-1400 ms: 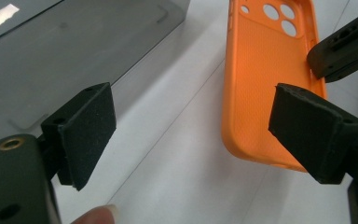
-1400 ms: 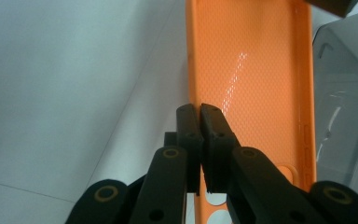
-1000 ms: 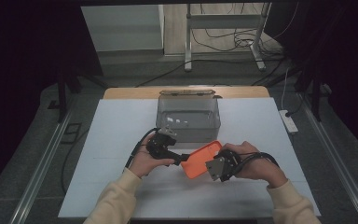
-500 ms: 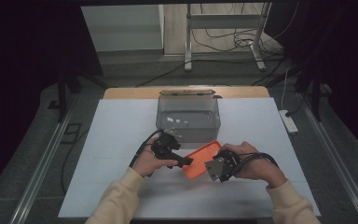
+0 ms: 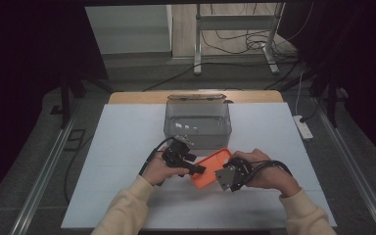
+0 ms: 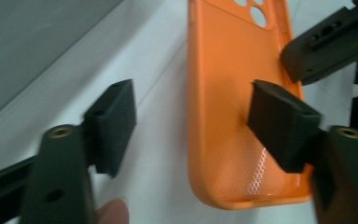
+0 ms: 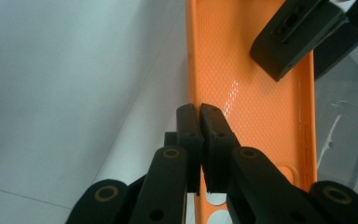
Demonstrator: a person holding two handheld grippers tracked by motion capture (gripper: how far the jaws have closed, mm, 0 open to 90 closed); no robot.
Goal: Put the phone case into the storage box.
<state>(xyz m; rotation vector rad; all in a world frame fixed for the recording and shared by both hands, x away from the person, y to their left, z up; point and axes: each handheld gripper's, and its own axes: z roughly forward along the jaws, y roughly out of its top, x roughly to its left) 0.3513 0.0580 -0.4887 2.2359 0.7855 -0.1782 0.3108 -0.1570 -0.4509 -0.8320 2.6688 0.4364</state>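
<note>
The orange phone case (image 5: 209, 168) is being held just above the white tabletop (image 5: 127, 147), in front of the clear plastic bin (image 5: 198, 125), between the two hands.

The right tongs (image 7: 199, 109) are gripping the case: the two pads are pressing together on one long side wall, near the end with the camera cut-outs, in the right gripper view. In the high view the right tongs (image 5: 223, 172) are sitting at the case's near right edge, with the right hand (image 5: 264, 171) wrapped around the body.

The left tongs (image 6: 193, 112) are standing apart but have just been closing in. One pad (image 6: 279, 119) is lying against the inner face of the case; the other pad (image 6: 114, 123) is hanging clear of the outer wall, over bare tabletop. No clamp by these tongs yet. In the high view the left tongs (image 5: 199, 169) are meeting the case's left end.
</note>
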